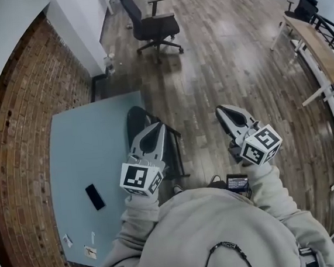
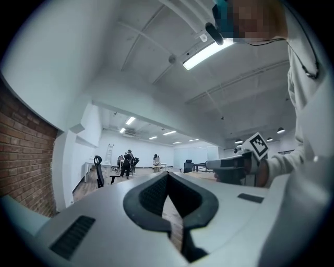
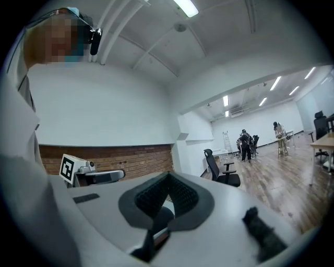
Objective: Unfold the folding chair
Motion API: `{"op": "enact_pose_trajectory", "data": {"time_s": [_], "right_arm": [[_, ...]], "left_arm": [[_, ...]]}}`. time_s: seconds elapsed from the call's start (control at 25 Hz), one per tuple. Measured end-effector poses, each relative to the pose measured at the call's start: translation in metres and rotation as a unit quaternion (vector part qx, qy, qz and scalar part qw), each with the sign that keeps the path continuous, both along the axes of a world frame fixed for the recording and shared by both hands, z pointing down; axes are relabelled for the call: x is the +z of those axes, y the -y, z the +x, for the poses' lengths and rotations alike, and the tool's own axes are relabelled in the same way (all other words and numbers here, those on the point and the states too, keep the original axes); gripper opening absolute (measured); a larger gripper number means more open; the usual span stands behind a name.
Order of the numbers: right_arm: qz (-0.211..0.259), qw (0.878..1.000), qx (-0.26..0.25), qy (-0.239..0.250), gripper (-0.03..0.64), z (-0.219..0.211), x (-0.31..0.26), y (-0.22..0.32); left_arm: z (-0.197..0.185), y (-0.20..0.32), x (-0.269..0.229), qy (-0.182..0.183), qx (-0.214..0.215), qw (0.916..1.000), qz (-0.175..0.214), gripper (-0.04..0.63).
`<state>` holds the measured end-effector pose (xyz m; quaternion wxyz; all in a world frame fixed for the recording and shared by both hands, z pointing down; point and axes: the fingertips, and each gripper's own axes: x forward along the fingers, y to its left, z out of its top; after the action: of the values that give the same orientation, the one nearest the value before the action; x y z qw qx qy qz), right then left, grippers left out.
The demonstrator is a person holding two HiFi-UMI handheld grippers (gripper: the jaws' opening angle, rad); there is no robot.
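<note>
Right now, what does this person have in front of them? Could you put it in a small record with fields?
Left gripper: jaws shut, empty, held level
Right gripper: jaws shut, empty, held level
Black folding chair: looks folded, upright beside the table's edge, untouched
Light blue rectangular table: bears a flat black phone
Farther off: black wheeled office chair
Floor: dark wooden planks
Wall at left: red brick
</note>
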<state>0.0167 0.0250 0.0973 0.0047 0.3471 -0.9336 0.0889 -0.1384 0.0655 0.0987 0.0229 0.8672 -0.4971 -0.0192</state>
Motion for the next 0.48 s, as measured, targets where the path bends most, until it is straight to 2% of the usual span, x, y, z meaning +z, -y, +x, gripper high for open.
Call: {"op": "enact_pose_trajectory", "data": {"time_s": [0.2, 0.32, 0.48], "right_arm": [[0.01, 1.0, -0.002, 0.004, 0.008, 0.005, -0.016, 0.025], [0.012, 1.0, -0.013, 0.001, 0.008, 0.003, -0.02, 0.04], [0.01, 0.999, -0.033, -0.001, 0.008, -0.027, -0.017, 0.056]], "left_arm": [[-0.002, 0.021, -0.01, -0.007, -0.007, 0.9999, 0.002, 0.006], [-0.002, 0.031, -0.019, -0.011, -0.011, 0.9997, 0.017, 0.006], [-0.031, 0.04, -0.029, -0.039, -0.031, 0.9977, 0.047, 0.006]]}}
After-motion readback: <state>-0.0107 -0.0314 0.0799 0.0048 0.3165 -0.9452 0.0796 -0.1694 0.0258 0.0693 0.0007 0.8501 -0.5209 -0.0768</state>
